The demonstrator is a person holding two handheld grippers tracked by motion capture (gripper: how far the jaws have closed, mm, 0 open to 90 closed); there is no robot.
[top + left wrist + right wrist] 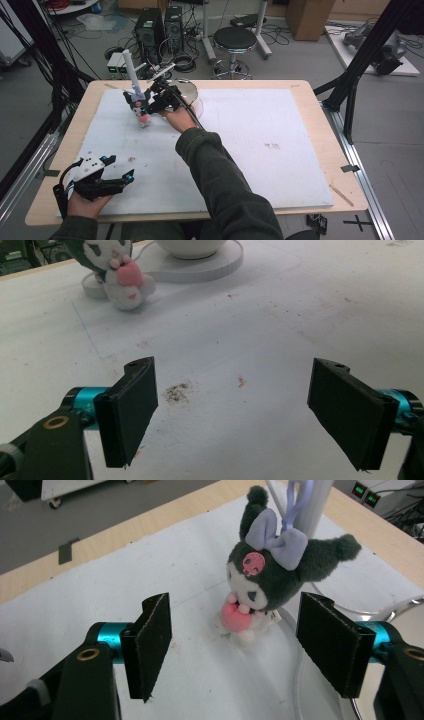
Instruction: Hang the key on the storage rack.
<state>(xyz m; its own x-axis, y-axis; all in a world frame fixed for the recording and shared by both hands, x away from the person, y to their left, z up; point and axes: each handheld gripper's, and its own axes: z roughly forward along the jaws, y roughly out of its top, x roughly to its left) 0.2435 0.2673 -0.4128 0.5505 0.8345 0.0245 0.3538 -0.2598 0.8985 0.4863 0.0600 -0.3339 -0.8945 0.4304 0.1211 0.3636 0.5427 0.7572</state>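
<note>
A small plush toy (141, 111) with dark grey ears, a lilac bow and a pink heart hangs by a lilac loop from a white post (130, 67) at the far left of the white board. My right gripper (154, 98) is just to its right, open. In the right gripper view the plush toy (272, 577) sits a little beyond the black pads (150, 645), and neither pad touches it. My left gripper (122, 167) rests near the front left corner, open, with nothing between its jaws. The left gripper view shows bare board at the gripper (232, 385) and the plush toy (122, 275) far off.
A white foam board (260, 130) covers most of the wooden table (320, 100). A bowl on a round base (189, 91) stands just right of the plush toy, behind my right hand. A black stool (235, 40) and computer towers stand on the floor beyond the table.
</note>
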